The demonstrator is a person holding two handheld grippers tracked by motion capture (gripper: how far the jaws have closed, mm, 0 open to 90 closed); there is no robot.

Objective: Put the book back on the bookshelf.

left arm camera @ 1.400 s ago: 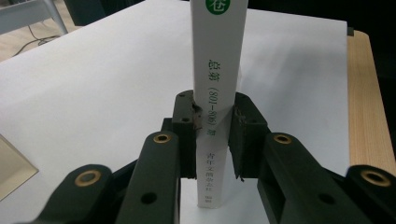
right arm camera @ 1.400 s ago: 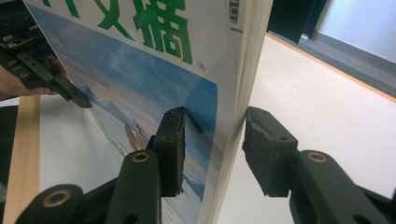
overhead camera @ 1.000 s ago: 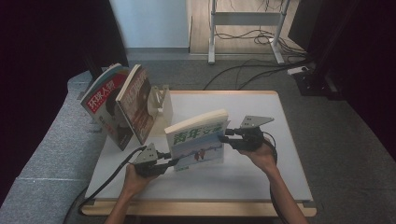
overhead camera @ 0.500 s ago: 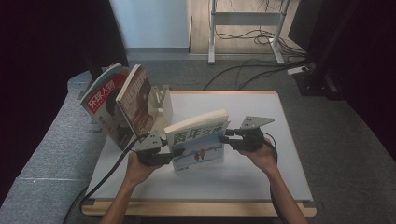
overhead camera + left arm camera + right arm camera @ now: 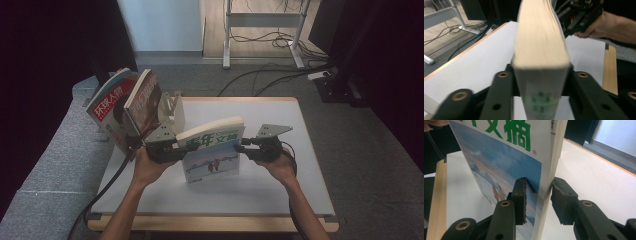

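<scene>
Two black handheld grippers are seen, the left gripper [image 5: 176, 150] and the right gripper [image 5: 243, 148], each topped by a grey three-cornered plate and trailed by a thick black cable running off toward six o'clock in the high view. In the gripper views, the black jaw links are fastened with brass-coloured rivets and pierced by small round holes, and the right gripper's pads [image 5: 520, 200] are seen chipped and ragged along their edges. Both forearms are left bare, no sleeves being worn.

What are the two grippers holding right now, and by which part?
Both hold the thick book with the blue-and-white cover and green lettering, upright: the left gripper clamps its spine edge, the right gripper its page edge.
</scene>
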